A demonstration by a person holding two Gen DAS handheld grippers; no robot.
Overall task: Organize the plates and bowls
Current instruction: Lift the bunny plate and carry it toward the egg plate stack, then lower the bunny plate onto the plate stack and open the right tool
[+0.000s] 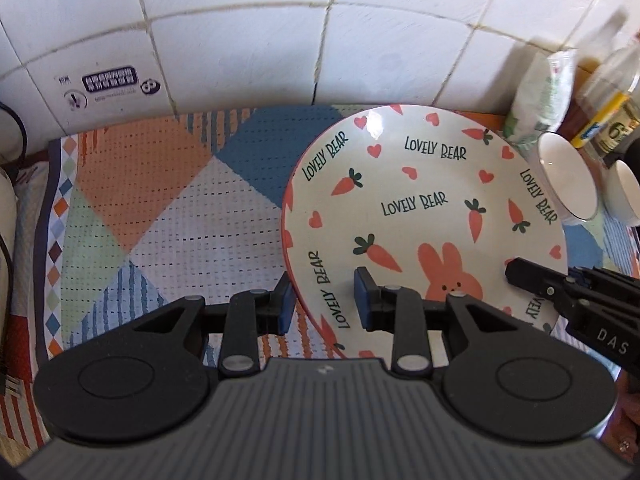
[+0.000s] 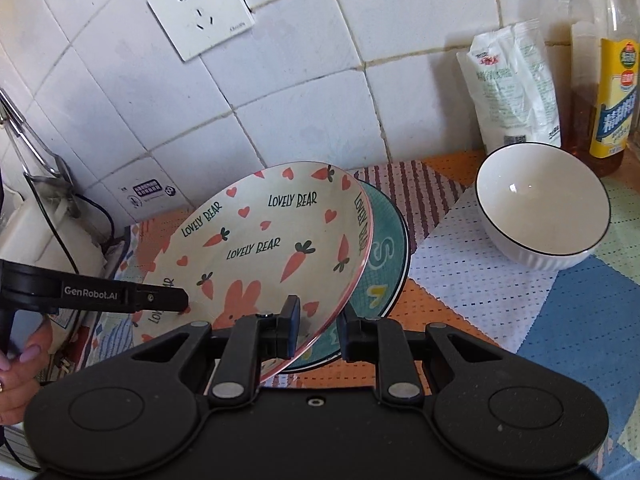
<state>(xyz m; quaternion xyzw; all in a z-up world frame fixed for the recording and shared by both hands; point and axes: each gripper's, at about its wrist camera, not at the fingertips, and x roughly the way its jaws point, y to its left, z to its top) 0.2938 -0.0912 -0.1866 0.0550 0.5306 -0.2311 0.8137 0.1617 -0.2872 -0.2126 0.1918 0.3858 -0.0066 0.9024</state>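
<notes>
I have the rabbit plate (image 2: pixel 260 248) between both claws: my right claw (image 2: pixel 318 330) is clenched on its near rim at the lower centre of the right-wrist view, and my left claw (image 1: pixel 324 300) straddles the opposite rim at the lower centre of the left-wrist view, though I cannot tell whether those pads actually press it. The plate hangs tilted, partly over a teal plate (image 2: pixel 384 256) that lies flat on the mat just right of it, so I judge the stacking is under way but not finished: this plate has yet to settle onto the teal one. A white bowl (image 2: pixel 544 208) with a dark rim stands apart at the right, and the left-wrist view shows a second bowl (image 1: pixel 626 196) at its right edge; I'd guess both remain to be nested. The tabletop wears a perforated patchwork mat (image 1: pixel 168 200) in orange, blue and white. Behind it rises a white tiled wall (image 2: pixel 304 80) with a socket (image 2: pixel 200 12) at the upper left, and a flour-like bag (image 2: pixel 512 84) and an oil bottle (image 2: pixel 608 80) at the upper right.
</notes>
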